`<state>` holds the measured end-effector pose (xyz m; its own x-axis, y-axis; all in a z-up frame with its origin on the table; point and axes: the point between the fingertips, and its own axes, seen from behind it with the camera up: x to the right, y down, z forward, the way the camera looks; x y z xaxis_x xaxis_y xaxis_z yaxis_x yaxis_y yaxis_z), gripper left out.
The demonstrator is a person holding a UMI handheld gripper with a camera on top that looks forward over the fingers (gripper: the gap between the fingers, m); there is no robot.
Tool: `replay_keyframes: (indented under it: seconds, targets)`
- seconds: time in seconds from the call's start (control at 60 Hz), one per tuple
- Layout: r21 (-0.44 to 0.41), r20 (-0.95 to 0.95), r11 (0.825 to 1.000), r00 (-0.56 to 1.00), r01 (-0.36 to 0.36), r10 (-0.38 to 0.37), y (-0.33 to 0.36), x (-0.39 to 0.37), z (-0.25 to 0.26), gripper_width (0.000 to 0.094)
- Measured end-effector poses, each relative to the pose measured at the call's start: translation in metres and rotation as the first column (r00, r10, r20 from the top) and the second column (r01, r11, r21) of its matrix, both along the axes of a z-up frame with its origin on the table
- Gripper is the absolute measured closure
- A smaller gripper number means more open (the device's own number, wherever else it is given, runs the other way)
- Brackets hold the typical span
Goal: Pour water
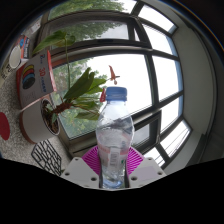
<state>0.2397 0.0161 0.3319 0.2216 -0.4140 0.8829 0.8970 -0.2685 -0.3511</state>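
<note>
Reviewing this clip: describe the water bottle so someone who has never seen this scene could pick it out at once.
Start at the big window, then look down to the gripper in front of it. The bottle stands upright between the pink-padded fingers, which press on both its sides. It is clear plastic with a pale blue cap, unlike the white potted plant beside it.

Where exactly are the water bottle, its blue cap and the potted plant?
water bottle [114, 145]: gripper view, on its clear body.
blue cap [117, 95]: gripper view, on its side.
potted plant [38, 118]: gripper view, on the white pot.
</note>
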Motion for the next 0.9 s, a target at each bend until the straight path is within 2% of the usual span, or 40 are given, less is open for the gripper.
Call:
replay_keyframes:
  seconds: [0.117,0.25,0.45,0.6,0.667,0.75,0.833,0.9]
  targets:
    - [-0.051,0.403,0.999,0.915,-0.010,0.030,0.028,-0.083,0.031,0.0654]
    - [-0.149,0.685,0.988,0.717,-0.035,0.128,0.066,-0.165,0.013,0.0647]
    - [-0.277,0.879,0.959,0.388,-0.058,0.277,0.100,-0.261,-0.039,0.0648]
    - [-0.328,0.904,0.943,0.274,-0.052,0.329,0.108,-0.286,-0.069,0.0646]
    - [-0.330,0.899,0.941,0.278,-0.074,0.337,0.108,-0.290,-0.069,0.0645]
    - [-0.310,0.877,0.946,0.357,-0.092,0.322,0.105,-0.285,-0.049,0.0646]
    - [-0.259,0.786,0.954,0.541,-0.153,0.300,0.100,-0.272,-0.014,0.0647]
    - [-0.191,0.629,0.955,0.718,-0.228,0.298,0.083,-0.262,0.027,0.0647]
